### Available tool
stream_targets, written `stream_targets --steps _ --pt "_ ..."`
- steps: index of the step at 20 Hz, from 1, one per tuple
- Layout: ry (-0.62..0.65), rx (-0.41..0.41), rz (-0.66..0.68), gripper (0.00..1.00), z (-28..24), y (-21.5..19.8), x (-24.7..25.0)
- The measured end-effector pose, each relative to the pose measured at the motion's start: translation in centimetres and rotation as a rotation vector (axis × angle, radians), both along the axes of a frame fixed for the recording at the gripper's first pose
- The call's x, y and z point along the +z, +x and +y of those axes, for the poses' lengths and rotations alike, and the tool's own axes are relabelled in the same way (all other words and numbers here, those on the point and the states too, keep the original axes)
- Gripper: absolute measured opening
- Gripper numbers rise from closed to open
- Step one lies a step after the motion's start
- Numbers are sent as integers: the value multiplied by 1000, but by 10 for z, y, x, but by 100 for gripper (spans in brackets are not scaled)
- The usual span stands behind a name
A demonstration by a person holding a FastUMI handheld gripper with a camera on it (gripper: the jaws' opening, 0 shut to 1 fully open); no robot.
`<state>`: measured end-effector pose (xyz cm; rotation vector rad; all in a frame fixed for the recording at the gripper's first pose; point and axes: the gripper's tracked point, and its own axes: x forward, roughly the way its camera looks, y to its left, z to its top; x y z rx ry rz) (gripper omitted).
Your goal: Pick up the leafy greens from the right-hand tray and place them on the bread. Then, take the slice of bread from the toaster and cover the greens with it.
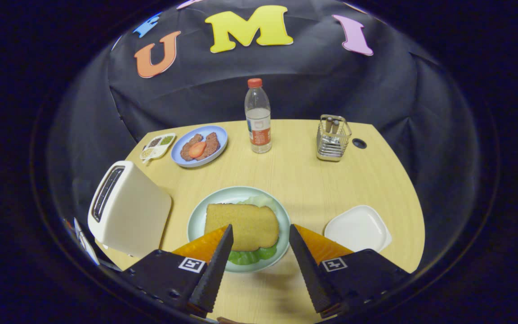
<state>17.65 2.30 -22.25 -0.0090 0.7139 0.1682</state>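
Bread [242, 226] over greens [252, 255] (gripper [261, 236] agape)

No legible text (bottle [258, 116] label blurred)

Light wooden table [295, 180], cable hole [359, 143] at 2 o'clock. Carried on it: pale green plate [194, 222] at centre, white toaster [128, 209] at 9, empty white tray [358, 228] at 4, blue plate [199, 146] and small sectioned dish [157, 146] at 11, water bottle [258, 117] at 12, wire caddy [332, 137] at 1.

Gripper [259, 236]: fingers spread apart, nothing gripped.
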Motion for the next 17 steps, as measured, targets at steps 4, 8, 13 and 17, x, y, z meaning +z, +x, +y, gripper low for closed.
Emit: stream_targets --steps 4,8,13,17 --pt "-12 -28 -152 84 5 -38 58" --pt "-27 -38 -345 89 10 -89 134" --pt "-40 -63 -500 95 7 -161 192" --pt "-60 -126 -619 96 -4 -207 222"
